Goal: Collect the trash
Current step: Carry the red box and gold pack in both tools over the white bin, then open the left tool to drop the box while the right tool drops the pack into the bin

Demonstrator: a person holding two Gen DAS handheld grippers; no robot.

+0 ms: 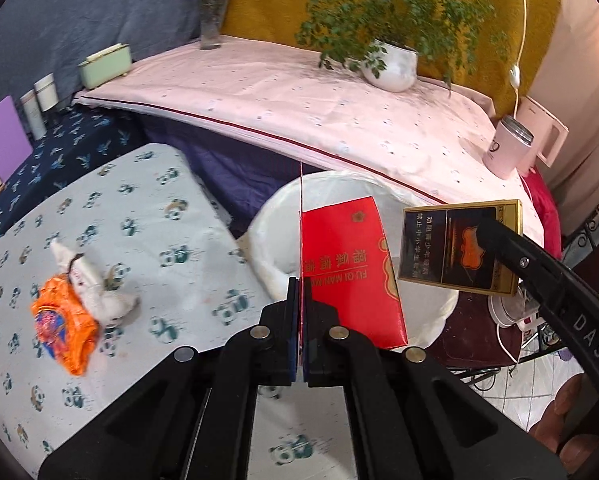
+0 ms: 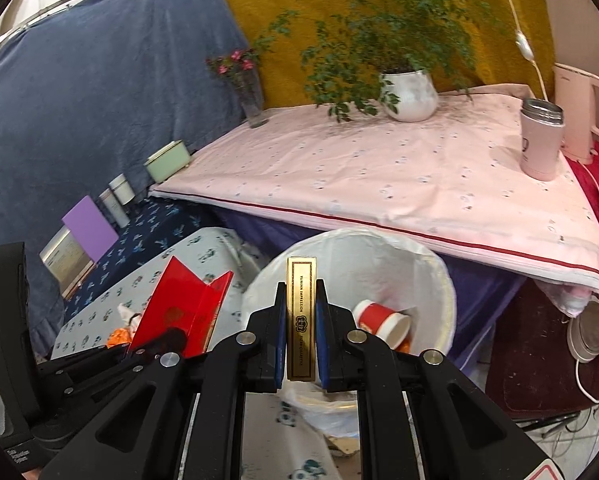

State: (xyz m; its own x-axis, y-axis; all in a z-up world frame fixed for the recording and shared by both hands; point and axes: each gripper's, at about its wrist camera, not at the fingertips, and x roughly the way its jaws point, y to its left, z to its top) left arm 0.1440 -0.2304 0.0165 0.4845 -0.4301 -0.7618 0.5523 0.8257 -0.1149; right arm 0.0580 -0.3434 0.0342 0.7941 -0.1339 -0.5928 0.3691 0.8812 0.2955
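Note:
My left gripper (image 1: 300, 292) is shut on a red folded card packet (image 1: 349, 272), held over the rim of the white-lined trash bin (image 1: 267, 232). My right gripper (image 2: 300, 300) is shut on a gold-edged cigarette pack (image 2: 300, 320), edge-on above the trash bin (image 2: 431, 276). In the left wrist view the cigarette pack (image 1: 459, 248) shows its dark face at the right. The red packet (image 2: 183, 308) appears left in the right wrist view. A red paper cup (image 2: 383, 324) lies inside the bin. An orange wrapper (image 1: 65, 320) and a crumpled white tissue (image 1: 95, 284) lie on the panda-print cloth (image 1: 159, 216).
A pink-covered table (image 2: 379, 184) stands behind the bin with a potted plant (image 2: 409, 94), flower vase (image 2: 251, 96), pink mug (image 2: 541, 144) and kettle (image 2: 579, 112). A green box (image 2: 167, 166), white cans (image 2: 121, 190) and a purple card (image 2: 89, 228) stand at the left.

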